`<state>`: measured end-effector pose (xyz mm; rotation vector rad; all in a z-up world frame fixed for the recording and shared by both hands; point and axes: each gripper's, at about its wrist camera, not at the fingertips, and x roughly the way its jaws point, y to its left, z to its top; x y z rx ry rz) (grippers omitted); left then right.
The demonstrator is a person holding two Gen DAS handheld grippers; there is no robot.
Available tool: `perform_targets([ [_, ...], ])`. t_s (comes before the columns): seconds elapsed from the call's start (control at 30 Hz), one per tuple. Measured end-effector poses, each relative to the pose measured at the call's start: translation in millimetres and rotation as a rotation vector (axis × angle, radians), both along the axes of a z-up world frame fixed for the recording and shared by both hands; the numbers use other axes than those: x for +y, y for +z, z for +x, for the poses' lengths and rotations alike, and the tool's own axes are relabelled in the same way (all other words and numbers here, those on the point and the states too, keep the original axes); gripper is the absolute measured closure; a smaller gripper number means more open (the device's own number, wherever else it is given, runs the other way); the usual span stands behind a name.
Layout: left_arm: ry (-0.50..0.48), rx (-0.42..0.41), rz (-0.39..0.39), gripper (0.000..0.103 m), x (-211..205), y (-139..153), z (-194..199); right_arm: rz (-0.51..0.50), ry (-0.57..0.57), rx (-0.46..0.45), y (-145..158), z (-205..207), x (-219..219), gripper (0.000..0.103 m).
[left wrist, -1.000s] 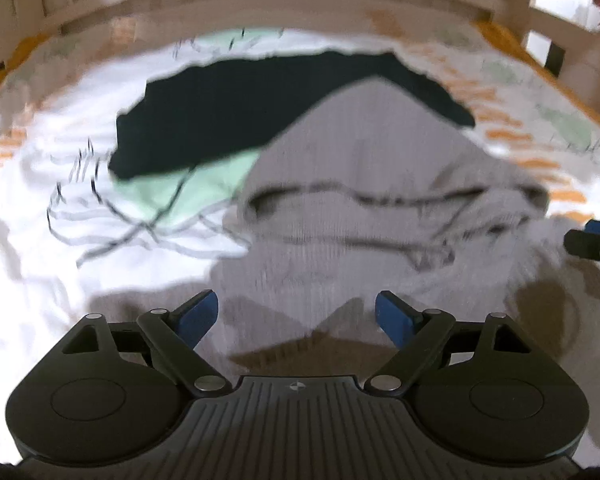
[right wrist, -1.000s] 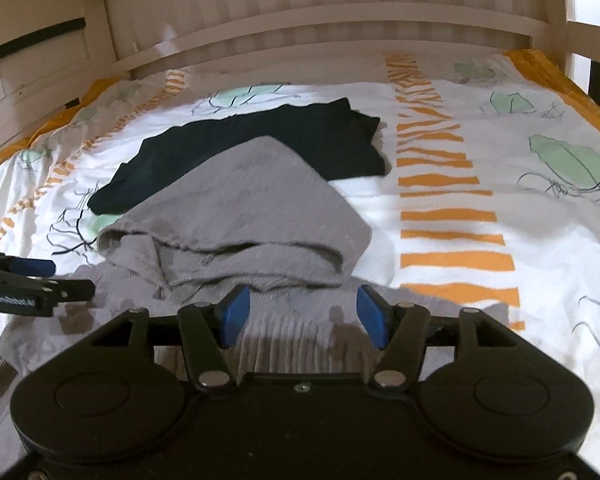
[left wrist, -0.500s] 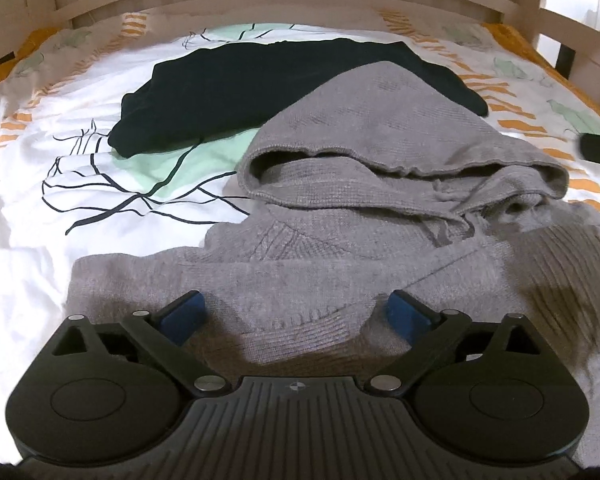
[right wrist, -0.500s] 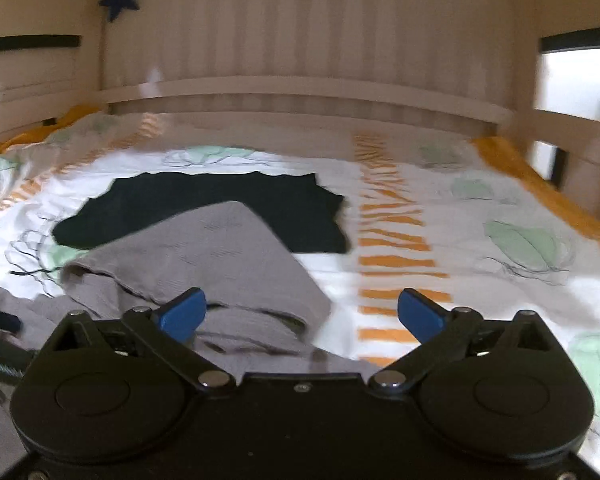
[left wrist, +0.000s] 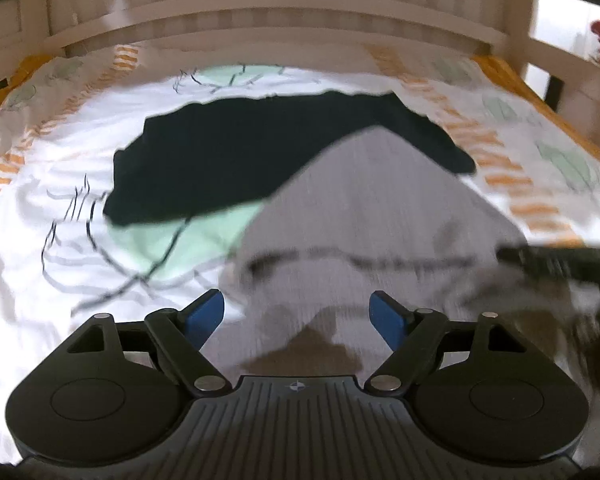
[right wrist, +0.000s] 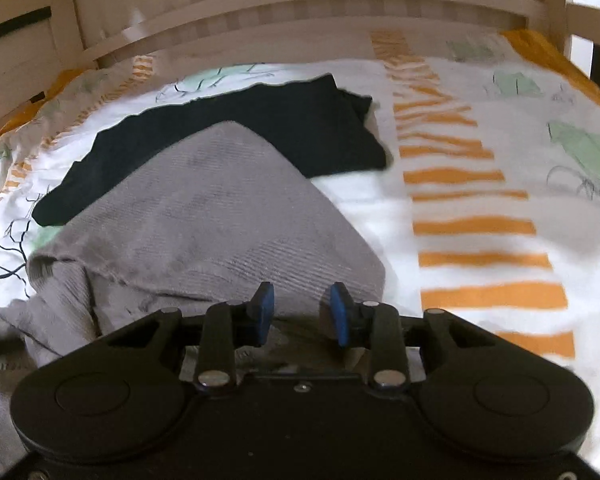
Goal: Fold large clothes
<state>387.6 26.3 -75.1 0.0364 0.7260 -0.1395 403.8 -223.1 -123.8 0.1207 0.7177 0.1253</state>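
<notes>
The grey knitted hooded sweater [right wrist: 220,216] lies on the bed, its pointed hood up toward the headboard and lapping over a flat dark piece of clothing [right wrist: 236,128] behind it. Under both is the white bed cover with orange stripes and green leaves [right wrist: 480,224].

The right gripper [right wrist: 300,314] hangs low over the sweater just below the hood. Its fingers are closing and stand a little apart, and no cloth shows pinched between them. The left gripper [left wrist: 298,316] has fingers wide apart and closing too, with only sweater below.

The fingers might catch just one thin layer, or the bed cover too, so the fold would drag and wrinkle. The hood could also pull the dark clothing along.

The right view is sharp and shows the knit and the hood's open edge. The left view is blurry, but it shows the dark clothing's left end.
</notes>
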Motion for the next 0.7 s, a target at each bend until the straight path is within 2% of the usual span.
perform_targets([
  [0.13,0.049,0.008,-0.002,0.024,-1,-4,39,0.005,0.006,0.003,1,-1,-2,0.062],
  [0.3,0.113,0.116,-0.015,0.022,12,-37,72,0.022,0.017,-0.001,0,-2,-5,0.062],
  [0.37,0.106,0.160,-0.076,0.017,22,-49,75,0.026,0.025,-0.001,0,-1,-7,0.061],
  [0.43,0.107,0.158,-0.125,0.016,31,-52,72,0.029,0.036,0.003,2,-1,-10,0.060],
  [0.6,0.069,0.178,-0.112,0.020,33,-35,68,0.021,0.087,-0.010,16,-2,-15,0.058],
  [0.7,0.037,0.113,-0.112,0.021,32,-10,68,0.030,0.117,-0.046,30,0,-20,0.055],
])
